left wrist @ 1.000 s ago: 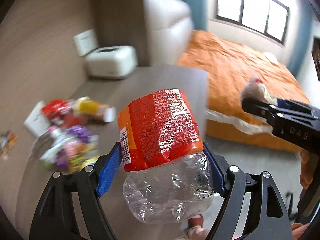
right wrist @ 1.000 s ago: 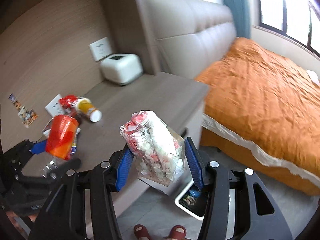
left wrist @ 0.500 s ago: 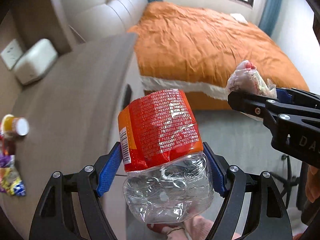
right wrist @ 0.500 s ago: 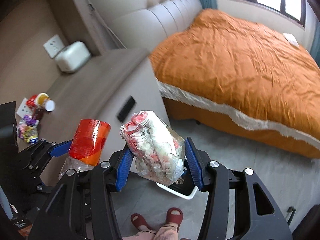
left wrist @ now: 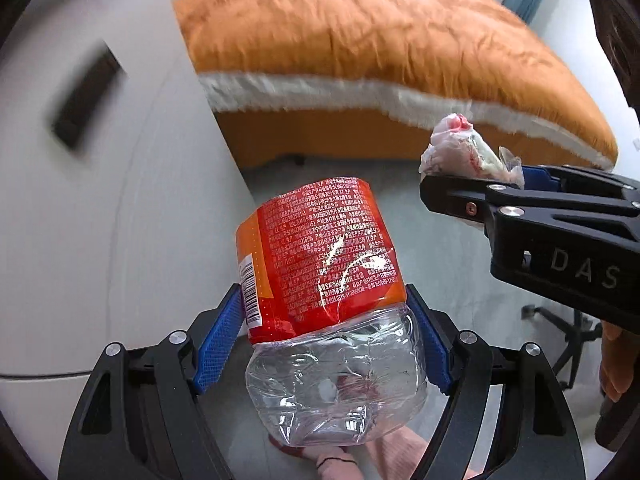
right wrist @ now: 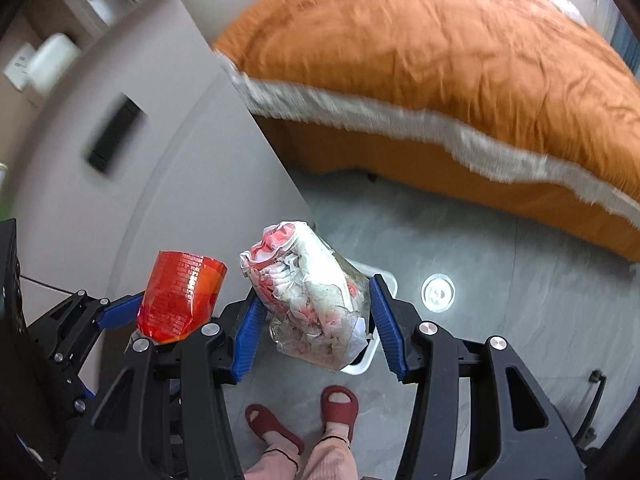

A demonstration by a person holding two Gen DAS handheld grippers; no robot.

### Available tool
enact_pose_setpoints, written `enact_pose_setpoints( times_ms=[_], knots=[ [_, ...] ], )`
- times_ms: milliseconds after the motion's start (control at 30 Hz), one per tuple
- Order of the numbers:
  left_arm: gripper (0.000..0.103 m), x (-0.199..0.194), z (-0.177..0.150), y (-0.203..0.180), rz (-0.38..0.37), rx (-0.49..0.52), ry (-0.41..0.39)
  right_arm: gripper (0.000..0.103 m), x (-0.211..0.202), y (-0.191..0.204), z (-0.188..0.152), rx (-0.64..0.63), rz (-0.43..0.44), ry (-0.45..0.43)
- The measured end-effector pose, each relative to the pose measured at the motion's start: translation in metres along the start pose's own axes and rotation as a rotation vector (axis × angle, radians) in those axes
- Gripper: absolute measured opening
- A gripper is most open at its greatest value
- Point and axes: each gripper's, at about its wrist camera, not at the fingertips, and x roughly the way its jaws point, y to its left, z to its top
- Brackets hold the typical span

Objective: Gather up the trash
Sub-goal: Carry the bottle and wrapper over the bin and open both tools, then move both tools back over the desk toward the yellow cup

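My left gripper (left wrist: 326,336) is shut on a crushed clear plastic bottle (left wrist: 320,280) with a red-orange label, held over the floor. The bottle also shows in the right wrist view (right wrist: 180,296). My right gripper (right wrist: 316,320) is shut on a crumpled clear bag of white and red wrappers (right wrist: 312,296); the bag also shows in the left wrist view (left wrist: 460,152). A white trash bin (right wrist: 370,354) stands on the floor right under the bag, mostly hidden by it.
A grey bedside cabinet (right wrist: 140,152) stands to the left. An orange bed (right wrist: 440,60) fills the back. The person's feet in red slippers (right wrist: 340,404) stand on the grey floor. A round floor drain (right wrist: 438,292) lies right of the bin.
Both grippers have swung away from the cabinet top and tilted down toward the floor. The bin now sits directly beneath the bag. Both grips are unchanged.
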Motion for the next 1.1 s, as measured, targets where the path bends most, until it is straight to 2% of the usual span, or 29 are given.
enact_pose_setpoints(
  times_ms=[167,267,333,367,533,767,1100],
  knots=[
    [0.076,0.084,-0.016,0.005,-0.005,-0.004,0.072,0.053,0.069,-0.019,-0.020,0.025,0.001,0.078],
    [0.078,0.122,-0.021,0.009,-0.019,-0.010,0.103,0.054,0.105,-0.028,-0.030,0.024,-0.006,0.105],
    [0.091,0.147,-0.026,0.012,-0.017,-0.025,0.129,0.080,0.128,-0.033,-0.036,0.013,-0.027,0.124],
    [0.099,0.157,-0.030,0.014,-0.008,-0.032,0.141,0.098,0.138,-0.036,-0.038,0.011,-0.037,0.132],
    [0.098,0.186,-0.043,0.018,-0.028,-0.058,0.173,0.098,0.156,-0.043,-0.045,-0.002,-0.061,0.150],
    [0.098,0.174,-0.040,0.015,-0.032,-0.059,0.164,0.098,0.149,-0.032,-0.046,-0.043,-0.079,0.157],
    [0.098,0.102,-0.027,0.020,-0.018,-0.068,0.089,0.098,0.098,-0.011,-0.029,-0.069,-0.092,0.108]
  ],
)
